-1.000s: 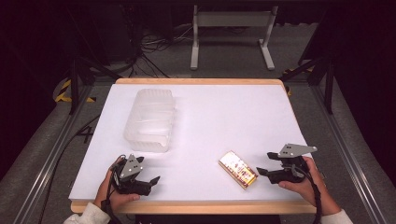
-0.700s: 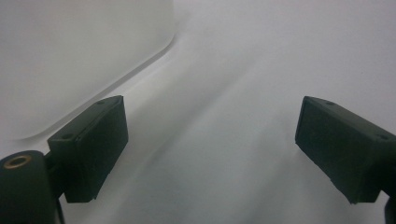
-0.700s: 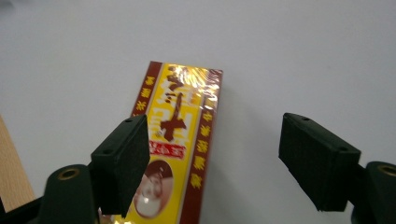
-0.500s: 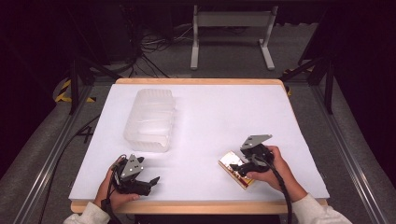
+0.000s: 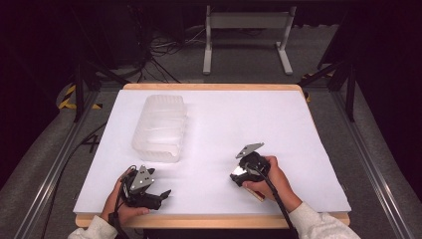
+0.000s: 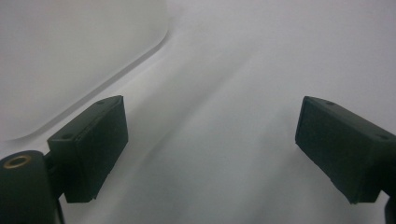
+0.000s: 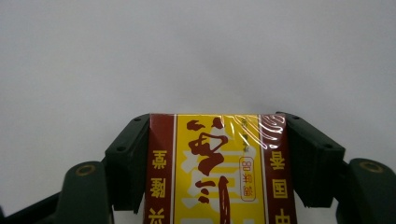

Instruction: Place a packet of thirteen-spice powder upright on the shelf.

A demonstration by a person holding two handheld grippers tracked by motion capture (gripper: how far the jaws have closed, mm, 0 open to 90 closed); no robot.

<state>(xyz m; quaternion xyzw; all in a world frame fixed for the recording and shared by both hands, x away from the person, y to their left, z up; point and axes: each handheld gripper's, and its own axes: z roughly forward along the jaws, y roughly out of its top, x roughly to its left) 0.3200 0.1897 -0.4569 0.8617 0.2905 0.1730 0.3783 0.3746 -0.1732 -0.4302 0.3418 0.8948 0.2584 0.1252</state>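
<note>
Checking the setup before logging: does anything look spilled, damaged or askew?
Nothing stands out. The clear plastic container sits intact on the table, and the right gripper grips the yellow-and-red packet squarely.

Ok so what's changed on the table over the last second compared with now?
The right gripper moved in from the table's right edge toward the left, onto the yellow and red packet, and its jaws now sit against both sides of it. The left gripper stayed put near the front edge, jaws open. The clear plastic container and white table are unchanged.
</note>
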